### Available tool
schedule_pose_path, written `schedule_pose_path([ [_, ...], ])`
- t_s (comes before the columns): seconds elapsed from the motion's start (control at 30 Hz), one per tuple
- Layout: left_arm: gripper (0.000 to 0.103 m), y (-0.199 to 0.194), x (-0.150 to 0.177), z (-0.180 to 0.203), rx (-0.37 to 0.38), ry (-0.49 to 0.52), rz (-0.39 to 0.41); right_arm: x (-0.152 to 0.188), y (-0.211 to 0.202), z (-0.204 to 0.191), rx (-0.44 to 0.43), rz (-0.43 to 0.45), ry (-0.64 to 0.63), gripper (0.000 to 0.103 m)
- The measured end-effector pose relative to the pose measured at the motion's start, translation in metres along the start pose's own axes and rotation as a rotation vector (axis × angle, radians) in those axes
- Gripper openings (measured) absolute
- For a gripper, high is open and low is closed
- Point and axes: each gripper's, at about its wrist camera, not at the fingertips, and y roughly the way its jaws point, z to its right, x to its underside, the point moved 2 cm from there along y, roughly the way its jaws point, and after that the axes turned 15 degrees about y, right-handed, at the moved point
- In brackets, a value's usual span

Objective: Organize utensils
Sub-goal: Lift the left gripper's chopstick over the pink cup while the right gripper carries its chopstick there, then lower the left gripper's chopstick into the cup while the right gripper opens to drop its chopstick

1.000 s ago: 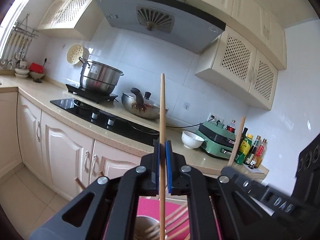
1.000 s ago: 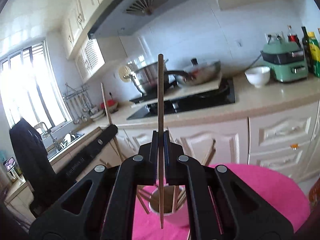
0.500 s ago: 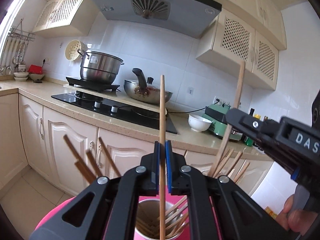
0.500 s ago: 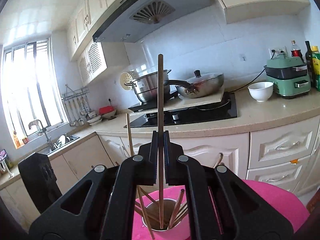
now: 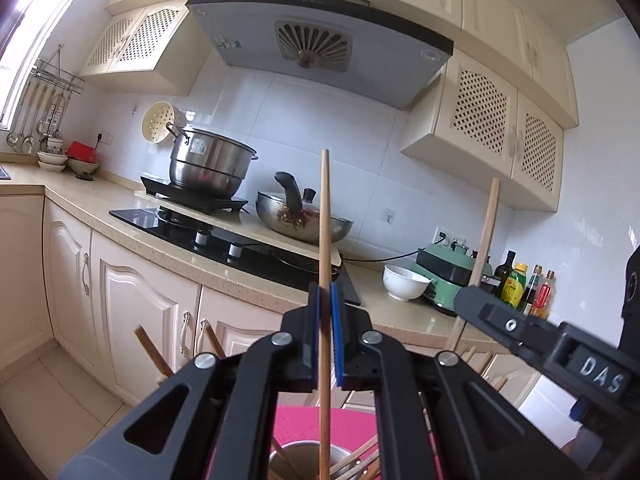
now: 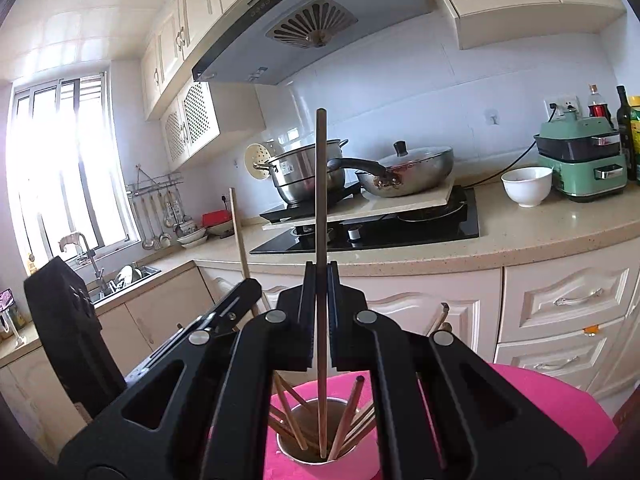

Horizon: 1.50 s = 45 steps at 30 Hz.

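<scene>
Kitchen counter [image 6: 540, 232], pink tabletop [image 6: 560, 404]

Left wrist view: metal cup [image 5: 304, 460] cut off by bottom edge, base unseen; lower end of the clamped chopstick [image 5: 325, 280] runs out of frame there too. Pink mat [image 5: 296, 424] mostly hidden behind gripper arms. Right gripper [image 5: 476, 300] enters from the right, body cropped. Bottle labels [image 5: 514, 288] too small to read. Blurred stick [image 5: 150, 350] near left, probably a chopstick.
</scene>
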Motion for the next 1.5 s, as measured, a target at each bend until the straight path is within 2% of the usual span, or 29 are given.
schedule_pose_path([
  [0.4, 0.006, -0.008, 0.029, 0.003, -0.007, 0.082, -0.081, 0.011, 0.004, -0.001, -0.014, -0.034, -0.009, 0.006],
  [0.9, 0.006, -0.018, 0.051, -0.006, 0.007, 0.048, -0.163, 0.016, -0.002, -0.001, -0.015, -0.057, -0.054, 0.006],
  [1.07, 0.006, -0.021, 0.063, -0.003, 0.016, 0.066, -0.223, 0.026, -0.001, -0.012, 0.001, -0.091, -0.133, 0.006],
  [1.4, 0.008, -0.024, 0.065, -0.01, 0.016, 0.039, -0.302, 0.048, 0.006, -0.011, 0.045, -0.183, -0.126, 0.006],
  [1.47, 0.012, -0.026, 0.062, -0.012, 0.012, 0.028, -0.311, 0.055, 0.009, -0.011, 0.057, -0.206, -0.13, 0.006],
  [1.5, 0.024, -0.027, 0.061, -0.012, 0.012, 0.025, -0.312, 0.058, 0.01, -0.011, 0.064, -0.214, -0.13, 0.006],
])
